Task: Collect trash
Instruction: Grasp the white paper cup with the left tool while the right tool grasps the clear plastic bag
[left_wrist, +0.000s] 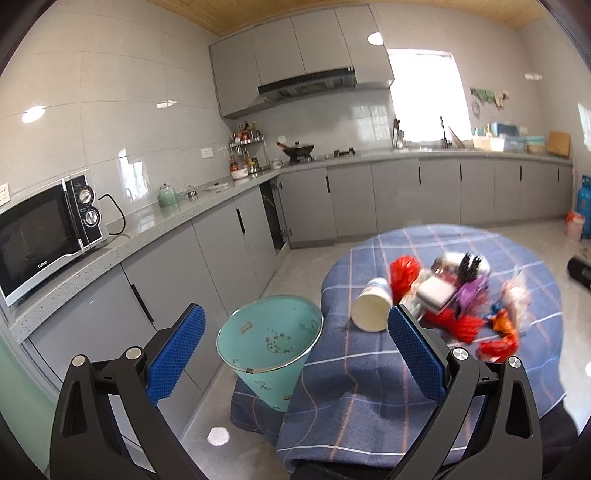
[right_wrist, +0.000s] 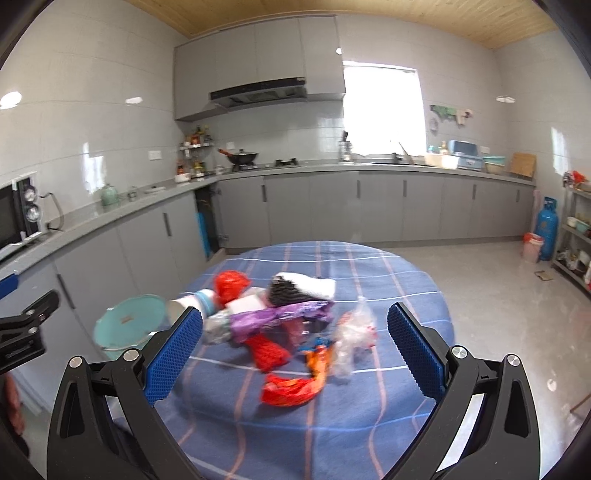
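A pile of trash lies on a round table with a blue plaid cloth (right_wrist: 369, 266): a tipped white paper cup (left_wrist: 371, 308), a red plastic bag (right_wrist: 231, 282), a purple wrapper (right_wrist: 280, 314), red netting (right_wrist: 267, 350), an orange-red wrapper (right_wrist: 291, 391) and a clear bag (right_wrist: 352, 332). A teal bin (left_wrist: 271, 339) stands on the floor at the table's left edge. My left gripper (left_wrist: 295, 350) is open and empty above the bin and table edge. My right gripper (right_wrist: 295, 347) is open and empty, hovering over the pile.
A grey L-shaped kitchen counter (left_wrist: 177, 218) runs along the left and back walls, with a microwave (left_wrist: 44, 236) on it. A blue gas cylinder (right_wrist: 546, 229) and a pink bin (right_wrist: 532, 246) stand at the far right. A white scrap (left_wrist: 218, 435) lies on the floor.
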